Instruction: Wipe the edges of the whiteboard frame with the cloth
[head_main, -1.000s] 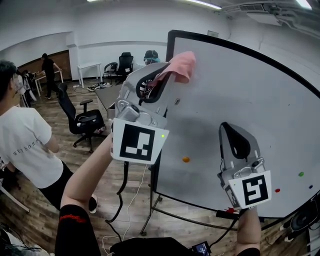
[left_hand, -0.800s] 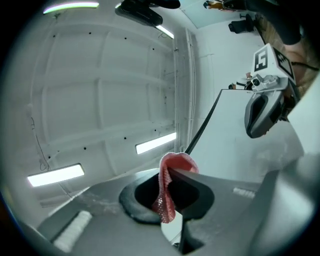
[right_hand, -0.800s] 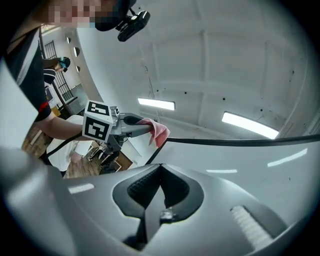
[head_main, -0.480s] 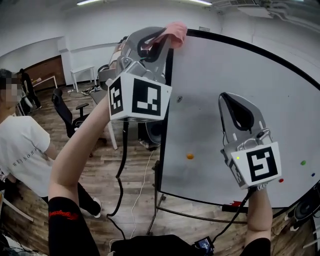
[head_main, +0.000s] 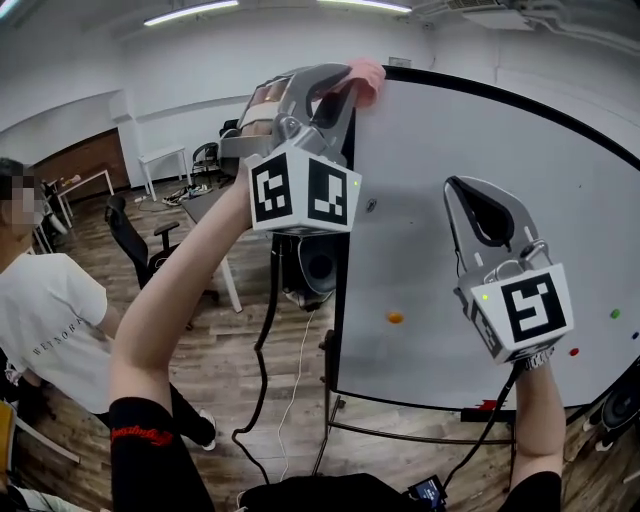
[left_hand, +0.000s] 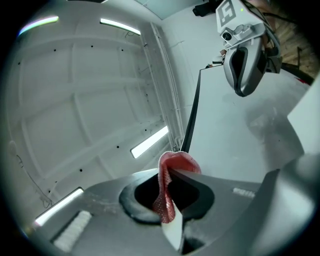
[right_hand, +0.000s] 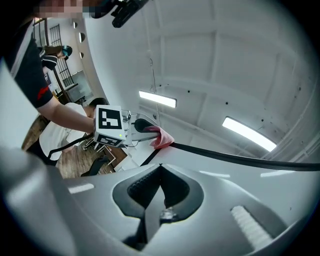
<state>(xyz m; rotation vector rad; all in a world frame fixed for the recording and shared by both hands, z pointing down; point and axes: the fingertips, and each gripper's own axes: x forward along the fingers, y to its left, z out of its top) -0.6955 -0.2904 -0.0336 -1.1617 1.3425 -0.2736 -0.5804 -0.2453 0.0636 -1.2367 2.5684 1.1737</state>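
Note:
A white whiteboard (head_main: 470, 150) with a black frame (head_main: 345, 230) stands on a wheeled stand. My left gripper (head_main: 345, 85) is raised to the board's top left corner, shut on a pink cloth (head_main: 365, 78) that rests against the frame's corner. In the left gripper view the cloth (left_hand: 167, 192) is pinched between the jaws, beside the frame edge (left_hand: 192, 115). My right gripper (head_main: 478, 205) hovers in front of the board's face, shut with nothing in it. The right gripper view shows the left gripper (right_hand: 145, 131) with the cloth (right_hand: 161, 137) at the corner.
Small magnets dot the board: orange (head_main: 395, 317), green (head_main: 614, 313), red (head_main: 573, 351). A person in a white shirt (head_main: 55, 330) stands at left. An office chair (head_main: 135, 235) and tables (head_main: 165, 160) stand behind on the wooden floor. Cables (head_main: 270, 340) hang near the stand.
My left gripper has risen with the cloth from the board's upper left area to the top corner of the frame. The right gripper has held roughly still.

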